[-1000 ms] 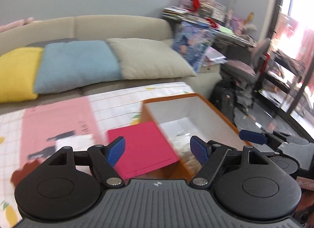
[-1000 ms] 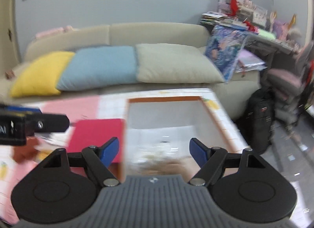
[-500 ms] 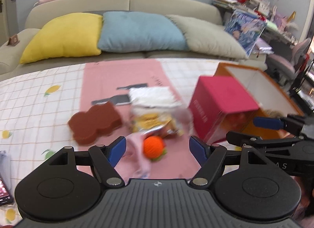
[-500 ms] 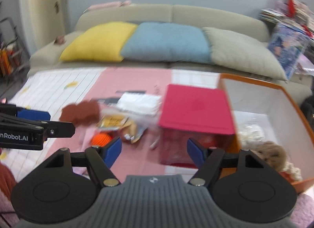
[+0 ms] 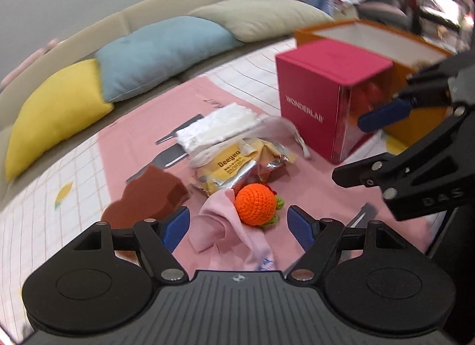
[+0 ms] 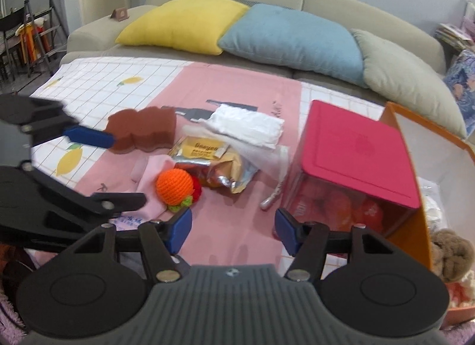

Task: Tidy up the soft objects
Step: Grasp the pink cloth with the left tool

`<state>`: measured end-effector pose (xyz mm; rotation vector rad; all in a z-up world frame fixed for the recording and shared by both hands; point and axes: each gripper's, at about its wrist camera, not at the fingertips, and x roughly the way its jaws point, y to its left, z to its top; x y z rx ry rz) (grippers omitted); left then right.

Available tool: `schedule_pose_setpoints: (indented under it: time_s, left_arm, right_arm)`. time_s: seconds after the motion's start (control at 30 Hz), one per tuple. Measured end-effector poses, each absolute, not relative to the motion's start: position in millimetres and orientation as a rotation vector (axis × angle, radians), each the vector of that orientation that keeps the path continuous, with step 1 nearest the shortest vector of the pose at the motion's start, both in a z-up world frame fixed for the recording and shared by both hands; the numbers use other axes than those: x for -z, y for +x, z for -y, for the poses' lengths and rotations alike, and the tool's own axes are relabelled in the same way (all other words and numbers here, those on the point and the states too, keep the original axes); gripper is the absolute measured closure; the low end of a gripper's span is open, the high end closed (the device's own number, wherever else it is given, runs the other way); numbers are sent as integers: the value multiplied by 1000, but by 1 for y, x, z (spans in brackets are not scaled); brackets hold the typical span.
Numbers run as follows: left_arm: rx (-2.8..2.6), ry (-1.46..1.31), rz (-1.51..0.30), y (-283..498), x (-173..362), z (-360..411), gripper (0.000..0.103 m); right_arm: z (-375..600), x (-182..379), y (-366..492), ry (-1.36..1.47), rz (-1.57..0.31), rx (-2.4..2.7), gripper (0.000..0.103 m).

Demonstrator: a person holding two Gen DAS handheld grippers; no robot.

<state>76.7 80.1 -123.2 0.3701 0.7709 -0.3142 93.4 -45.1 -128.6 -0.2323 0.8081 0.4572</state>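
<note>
An orange crochet ball [image 5: 255, 203] [image 6: 175, 186] lies on a pink cloth [image 5: 237, 238] [image 6: 148, 184] on the pink mat. Behind it are a foil snack bag [image 5: 234, 167] [image 6: 219, 167], a white folded cloth [image 5: 219, 128] [image 6: 246, 125] and a brown sponge [image 5: 148, 196] [image 6: 142, 131]. My left gripper [image 5: 239, 227] is open and empty, close over the ball and cloth. My right gripper [image 6: 233, 230] is open and empty, over the mat right of the ball. An orange box [image 6: 421, 226] at right holds a brown plush [image 6: 451, 253].
A magenta-lidded clear box [image 5: 329, 89] [image 6: 356, 167] stands beside the orange box. A sofa with yellow [image 6: 184, 21], blue [image 6: 291, 36] and beige [image 6: 406, 77] cushions runs behind the table. A step ladder [image 6: 35, 24] stands far left.
Both grippers have swung left from the orange box toward the pile. The left one has dropped closer over the orange ball and pink cloth. Both stayed open.
</note>
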Motion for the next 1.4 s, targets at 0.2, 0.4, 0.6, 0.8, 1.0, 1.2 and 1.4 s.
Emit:
schedule_pose_setpoints:
  time_s: [0.2,0.4,0.6,0.8,1.0,1.2,1.4]
  left_arm:
    - [366,487,-814,97,151,-78,15]
    - [369,481,-867,108,173,-79,23]
    - [393,354,-907,113,174,-91,55]
    - [354,367,-923,106,172,-86,98]
    - [227,205,-930,106,153,-105,99]
    - [110,24,-888,114,131,-126,100]
    - [74,-27,-900,117,131,-130,100]
  right_arm:
    - [35,137,100,-257,-823,-484,42]
    - [26,143,107,-268,-845,-498,42]
    - [18,148,108,-297,-845,-525,42]
    - [12,148,112,-345,-805,-546,49]
    - [4,146,128,-394,-736,-536,55]
    - [-17,152,157,-465,-675,-538,60]
    - [-35,169,181,-531,-679,-550,75]
